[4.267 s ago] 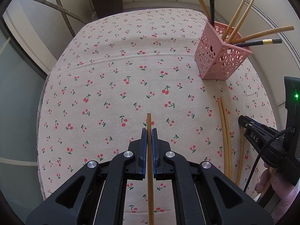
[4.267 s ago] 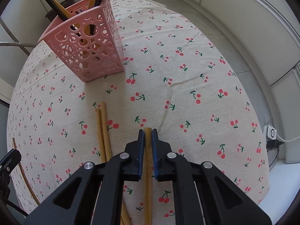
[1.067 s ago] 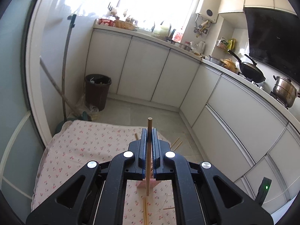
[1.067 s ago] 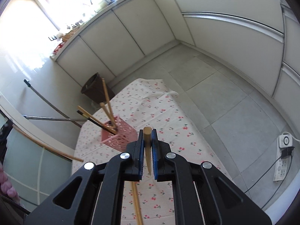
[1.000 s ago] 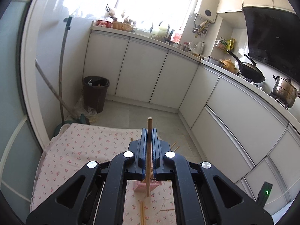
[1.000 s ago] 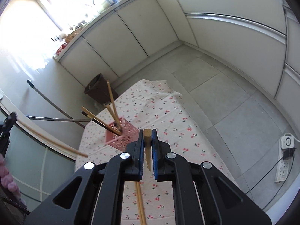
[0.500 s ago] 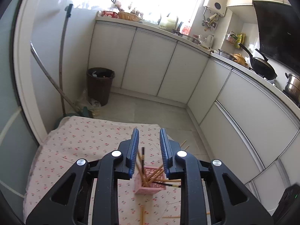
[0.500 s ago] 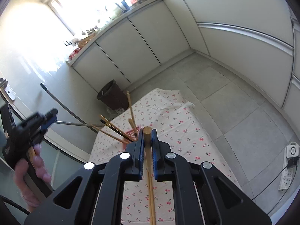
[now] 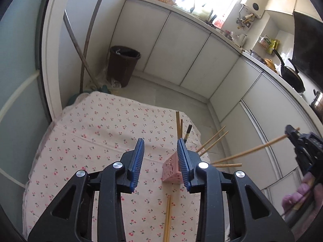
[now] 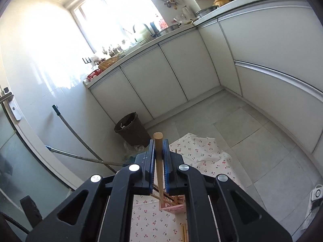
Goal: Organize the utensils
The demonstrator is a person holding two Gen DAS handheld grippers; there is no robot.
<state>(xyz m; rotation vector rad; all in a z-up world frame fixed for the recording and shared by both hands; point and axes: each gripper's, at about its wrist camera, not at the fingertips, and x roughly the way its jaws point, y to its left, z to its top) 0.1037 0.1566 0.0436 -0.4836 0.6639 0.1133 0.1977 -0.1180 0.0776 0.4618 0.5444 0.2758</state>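
A pink perforated holder (image 9: 172, 170) stands on the cherry-print tablecloth (image 9: 97, 137) with several chopsticks sticking out of it. My left gripper (image 9: 160, 157) is open and empty, high above the table just left of the holder. My right gripper (image 10: 158, 153) is shut on a wooden chopstick (image 10: 158, 161), held upright with its lower end over the holder (image 10: 173, 206). In the left wrist view the right gripper (image 9: 302, 147) shows at the right edge, holding that chopstick (image 9: 250, 151) slanted toward the holder. Loose chopsticks (image 9: 167, 215) lie on the cloth in front of the holder.
A brown waste bin (image 9: 123, 64) stands on the floor beyond the table, with mop handles (image 9: 80, 56) leaning at the left. White kitchen cabinets (image 10: 161, 76) run along the far walls. More loose chopsticks (image 10: 184, 232) show on the cloth in the right wrist view.
My left gripper opened and its chopstick now stands in the holder; it has drifted left. My right gripper has brought its chopstick over the holder.
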